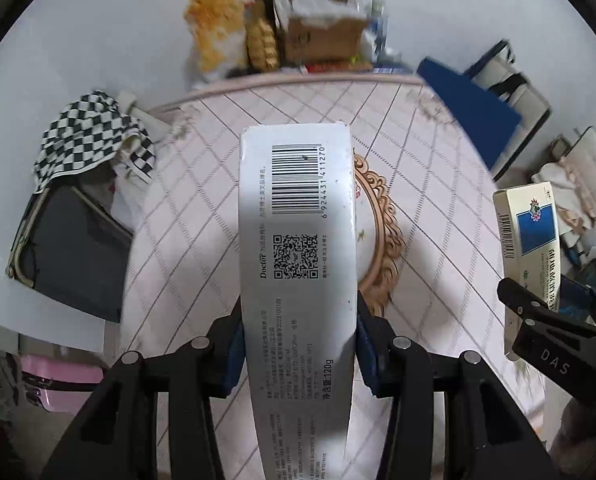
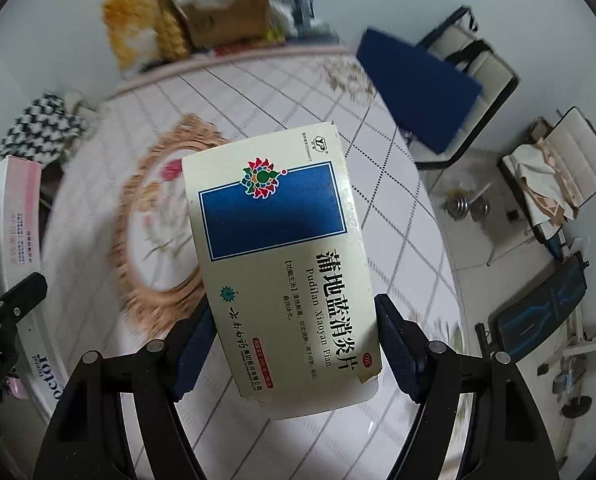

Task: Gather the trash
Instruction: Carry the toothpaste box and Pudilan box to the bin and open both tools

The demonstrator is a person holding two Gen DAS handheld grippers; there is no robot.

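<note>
Left wrist view: left tongs (image 1: 298,354) clamped on long white toothpaste box (image 1: 298,264), blue pads pressed on both long sides, box sticking out forward past the tips, barcode and QR code up. Right wrist view: right tongs (image 2: 296,350) clamped on cream medicine box (image 2: 278,248) with blue panel, box slightly skewed between the pads, far end clear of the tips. Both boxes off the table (image 1: 437,208), hanging above it.

Progress, as a judgement: pick-up done for two pieces of trash, drop-off still open. No bin or bag identifiable in either view, so destination unknown. No other loose trash visible on the tabletop ahead of either pair of tongs; probably last items or close to it, can't confirm.

Cross-check: right tongs and medicine box visible at right edge of left view; toothpaste box visible at left edge of right view. Side by side, well apart, not touching.

Surface: round table under both tongs, pale cloth with diamond grid lines, ornate tan oval medallion (image 1: 381,240) with flowers directly below the toothpaste box.

Room: beyond the tips, clutter pile against the wall, with cardboard box (image 1: 321,36) and yellow-white bag (image 1: 216,24). Left of left tongs, checkered cloth (image 1: 94,136) over a dark chair. Right of right tongs, blue cushion (image 2: 417,84) on a chair, more chairs, pale floor, small dumbbell parts. Right view motion-blurred.
</note>
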